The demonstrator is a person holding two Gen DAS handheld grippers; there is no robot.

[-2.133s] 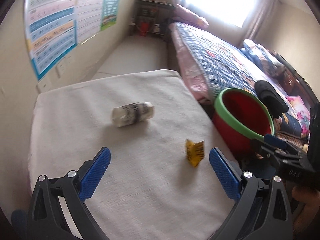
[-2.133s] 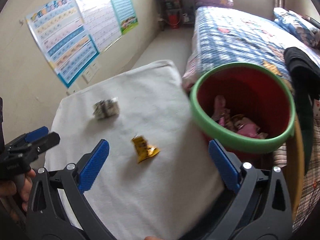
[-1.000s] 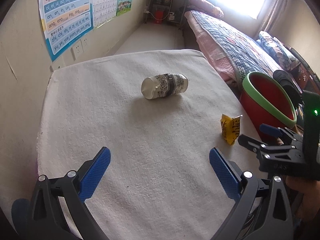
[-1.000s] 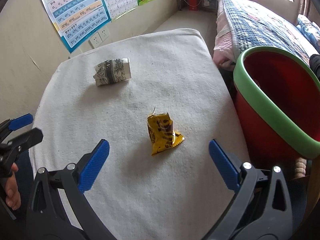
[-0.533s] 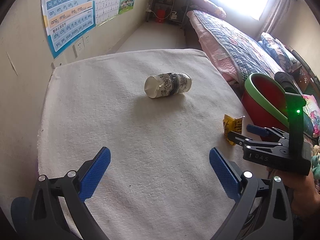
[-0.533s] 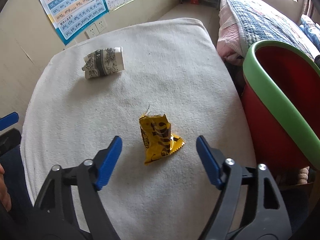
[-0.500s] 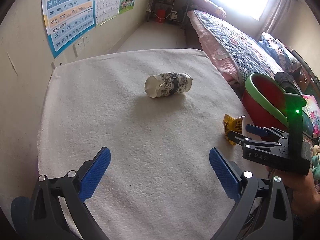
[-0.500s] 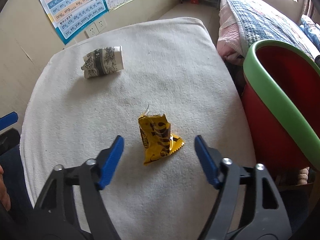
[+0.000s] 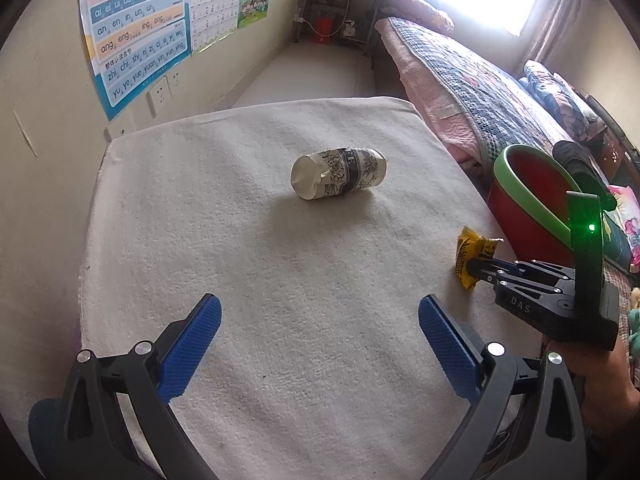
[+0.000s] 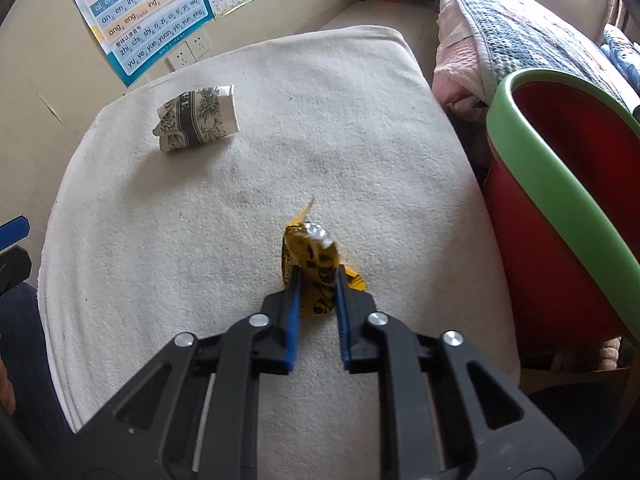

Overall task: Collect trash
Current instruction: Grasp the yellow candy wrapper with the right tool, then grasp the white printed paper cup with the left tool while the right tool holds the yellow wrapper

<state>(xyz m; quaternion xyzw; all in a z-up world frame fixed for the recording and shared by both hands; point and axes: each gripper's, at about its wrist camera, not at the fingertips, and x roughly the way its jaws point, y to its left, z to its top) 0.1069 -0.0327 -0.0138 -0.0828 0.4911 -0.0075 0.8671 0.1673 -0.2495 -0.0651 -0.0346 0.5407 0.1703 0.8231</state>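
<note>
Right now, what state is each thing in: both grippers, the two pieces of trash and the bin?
Right gripper: jaws closing, pads pressing the yellow wrapper between them.
Yellow wrapper: crumpled, pinched upright on the white cloth.
Left gripper: open, empty, above the cloth.
Crushed paper cup: on its side, untouched.
Red bin: upright beside the table; contents not visible.
</note>
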